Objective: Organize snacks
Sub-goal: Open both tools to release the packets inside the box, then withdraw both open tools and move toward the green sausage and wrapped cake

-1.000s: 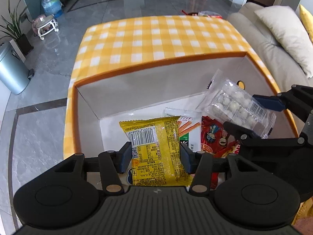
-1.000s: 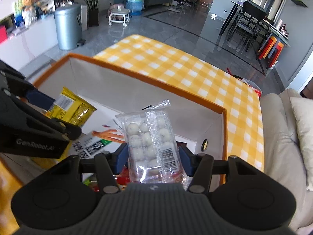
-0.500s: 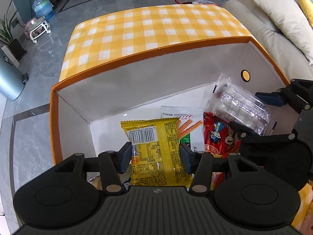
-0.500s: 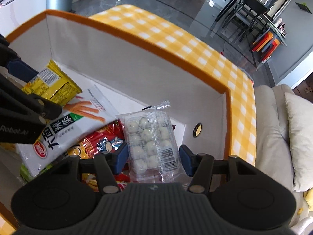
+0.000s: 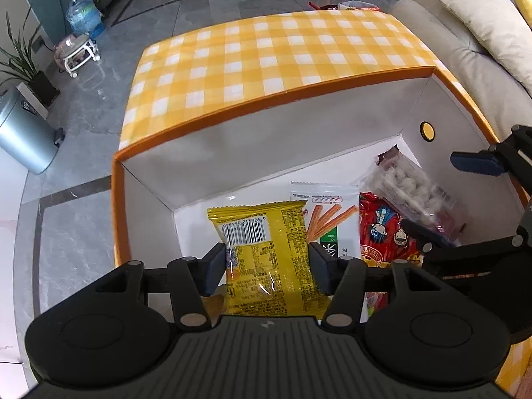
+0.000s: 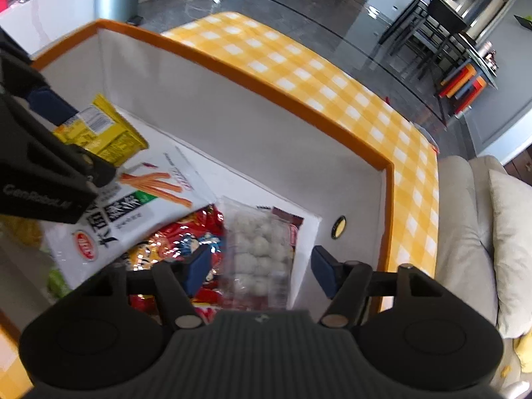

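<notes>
An orange-rimmed white box (image 5: 232, 153) stands on the yellow checked table (image 5: 266, 50). My left gripper (image 5: 267, 272) reaches down into it. A yellow snack packet (image 5: 266, 242) stands upright between its pads, which still touch its sides as the jaws start opening. My right gripper (image 6: 261, 269) is opening, with gaps beside a clear packet of white balls (image 6: 259, 249). That packet lies blurred on a red bag (image 6: 186, 232) near the box's right corner. A white stick-snack bag (image 5: 327, 219) lies between the yellow packet and the red bag.
A beige sofa with a cushion (image 5: 482, 16) runs along the table's right side. On the grey tiled floor to the left are a metal bin (image 5: 23, 133), a small stool (image 5: 76, 53) and a water bottle (image 5: 83, 16). The box's back wall (image 6: 266, 139) is bare.
The right jaws have widened, and the clear packet has dropped from them onto the red bag. The yellow packet sits between the left pads as before.
</notes>
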`<control>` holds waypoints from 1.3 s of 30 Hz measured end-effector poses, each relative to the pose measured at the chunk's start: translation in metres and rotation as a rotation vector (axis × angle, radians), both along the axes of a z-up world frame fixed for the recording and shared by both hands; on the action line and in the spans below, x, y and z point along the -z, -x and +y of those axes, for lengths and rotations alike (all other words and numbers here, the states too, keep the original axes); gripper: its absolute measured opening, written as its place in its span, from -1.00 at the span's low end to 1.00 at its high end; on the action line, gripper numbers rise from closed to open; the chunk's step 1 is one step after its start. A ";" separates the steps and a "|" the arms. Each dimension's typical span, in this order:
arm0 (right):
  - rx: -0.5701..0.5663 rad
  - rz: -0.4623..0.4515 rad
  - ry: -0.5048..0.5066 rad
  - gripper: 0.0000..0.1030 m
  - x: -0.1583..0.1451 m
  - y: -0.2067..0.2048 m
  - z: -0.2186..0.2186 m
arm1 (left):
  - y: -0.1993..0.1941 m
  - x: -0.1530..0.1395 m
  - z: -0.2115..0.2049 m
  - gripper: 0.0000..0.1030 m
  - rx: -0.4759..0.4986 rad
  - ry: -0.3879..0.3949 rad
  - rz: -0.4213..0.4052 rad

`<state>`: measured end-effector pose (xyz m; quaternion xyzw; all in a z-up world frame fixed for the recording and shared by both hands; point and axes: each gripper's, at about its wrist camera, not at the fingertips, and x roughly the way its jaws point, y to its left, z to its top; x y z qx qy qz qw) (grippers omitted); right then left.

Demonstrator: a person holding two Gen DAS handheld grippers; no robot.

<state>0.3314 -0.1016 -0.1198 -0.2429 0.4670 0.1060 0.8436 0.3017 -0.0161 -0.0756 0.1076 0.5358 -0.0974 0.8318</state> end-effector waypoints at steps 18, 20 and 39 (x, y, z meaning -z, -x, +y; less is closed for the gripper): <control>-0.005 -0.157 -0.174 0.77 -0.071 0.048 -0.007 | 0.045 -0.062 0.015 0.66 -0.007 -0.035 -0.228; 0.004 -0.175 -0.202 0.77 -0.079 0.057 -0.009 | 0.054 -0.067 0.018 0.67 -0.005 -0.024 -0.256; 0.048 -0.390 -0.365 0.92 -0.107 0.202 -0.037 | 0.150 -0.094 0.007 0.67 0.057 0.210 -0.419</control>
